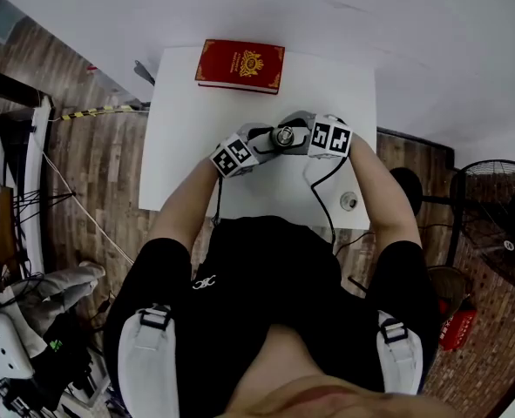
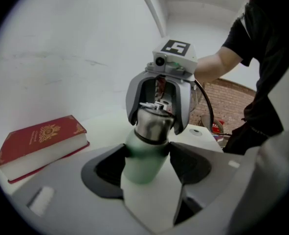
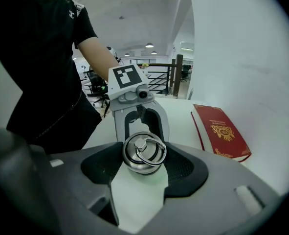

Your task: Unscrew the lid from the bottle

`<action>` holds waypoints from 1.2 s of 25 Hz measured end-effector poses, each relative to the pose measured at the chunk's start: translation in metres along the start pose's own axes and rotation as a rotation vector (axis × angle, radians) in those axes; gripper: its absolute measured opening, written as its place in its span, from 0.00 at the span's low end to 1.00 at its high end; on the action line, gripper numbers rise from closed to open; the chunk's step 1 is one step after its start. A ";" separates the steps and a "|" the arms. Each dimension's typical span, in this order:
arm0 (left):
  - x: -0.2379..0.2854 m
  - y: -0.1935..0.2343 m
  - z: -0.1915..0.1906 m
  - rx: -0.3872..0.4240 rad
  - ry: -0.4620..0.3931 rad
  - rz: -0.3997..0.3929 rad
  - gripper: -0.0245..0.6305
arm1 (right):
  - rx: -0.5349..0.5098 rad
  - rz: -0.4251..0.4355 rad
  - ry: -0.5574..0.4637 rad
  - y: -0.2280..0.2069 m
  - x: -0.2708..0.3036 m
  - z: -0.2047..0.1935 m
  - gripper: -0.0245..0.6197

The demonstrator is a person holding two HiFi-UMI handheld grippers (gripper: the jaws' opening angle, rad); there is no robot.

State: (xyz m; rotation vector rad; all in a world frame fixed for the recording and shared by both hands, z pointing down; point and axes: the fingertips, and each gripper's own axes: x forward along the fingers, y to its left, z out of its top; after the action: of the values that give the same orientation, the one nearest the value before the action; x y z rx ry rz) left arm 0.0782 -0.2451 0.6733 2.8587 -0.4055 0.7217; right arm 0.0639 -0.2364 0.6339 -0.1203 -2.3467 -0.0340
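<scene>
Above the middle of a white table (image 1: 179,146), the two hand-held grippers meet tip to tip, seen from the head view. At the table's far edge lies a closed red book (image 1: 240,65) with a gold emblem on its cover, well apart from the grippers.

Left: the left gripper (image 1: 259,138) has its jaws partly spread and closed on the pale green body of the bottle (image 2: 143,160), one dark pad pressing each side just below the steel neck. Whether the bottle's base rests on the table cannot be told.

Centre: the steel lid (image 3: 144,153) sits on the bottle's neck, its top facing the right gripper view, with a wire ring (image 3: 151,150) lying across it.

Right: the right gripper (image 3: 144,169) reaches over the bottle's top. Its jaws stand wide and hold the lid, one pad touching each side of the dome.

Further right, a small round object (image 1: 348,201) lies on the table near its near corner, and a dark floor fan (image 1: 501,225) stands beside the table on the wooden floor.
</scene>
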 end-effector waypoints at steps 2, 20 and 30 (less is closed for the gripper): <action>0.001 0.001 0.003 0.001 0.005 -0.020 0.56 | -0.040 0.056 0.027 -0.001 -0.003 -0.001 0.45; 0.001 0.009 0.000 -0.070 -0.039 -0.012 0.56 | 0.443 -0.548 -0.529 -0.039 -0.064 0.046 0.55; 0.001 0.011 -0.002 -0.093 -0.047 0.022 0.56 | 0.682 -0.869 -0.464 -0.033 -0.030 0.010 0.43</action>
State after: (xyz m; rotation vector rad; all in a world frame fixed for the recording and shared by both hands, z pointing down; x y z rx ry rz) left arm 0.0745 -0.2547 0.6764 2.7927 -0.4647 0.6238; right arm 0.0741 -0.2712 0.6056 1.3349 -2.5282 0.3993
